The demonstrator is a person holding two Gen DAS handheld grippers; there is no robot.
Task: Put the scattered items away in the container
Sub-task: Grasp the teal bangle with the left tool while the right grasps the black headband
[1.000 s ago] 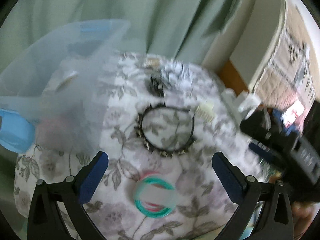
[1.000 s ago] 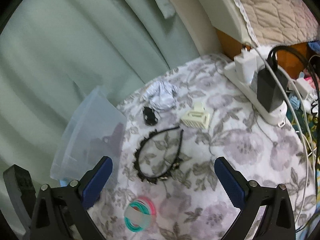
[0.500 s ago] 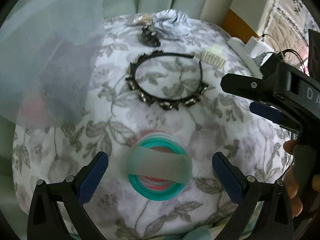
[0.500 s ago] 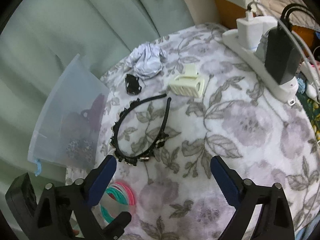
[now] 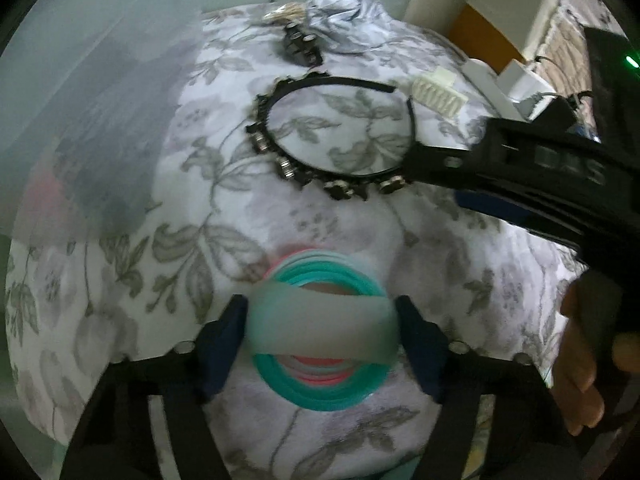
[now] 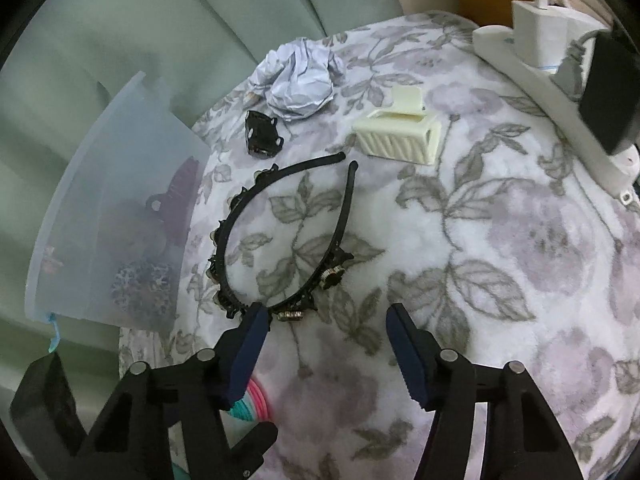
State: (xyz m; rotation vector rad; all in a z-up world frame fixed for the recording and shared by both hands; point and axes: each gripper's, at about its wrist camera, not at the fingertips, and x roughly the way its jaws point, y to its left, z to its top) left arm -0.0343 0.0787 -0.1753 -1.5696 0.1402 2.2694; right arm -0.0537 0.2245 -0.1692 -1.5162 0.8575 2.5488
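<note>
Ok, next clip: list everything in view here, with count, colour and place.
hair ties: one bundle, teal and pink with a grey band, between the left pads
headband: one, black, studded, mid-table
claw clip: one, cream, beyond the headband
small clip: one, black, by the wad
wad: one, white, crumpled, far edge
bin: one, clear, left, holding hair accessories
power strip: one, white, far right, chargers plugged in
cloth: one, floral, covering the table
left gripper: closing around the hair ties
right gripper: closing, at the headband's curve
hand: one, gripping the right gripper's handle
</note>
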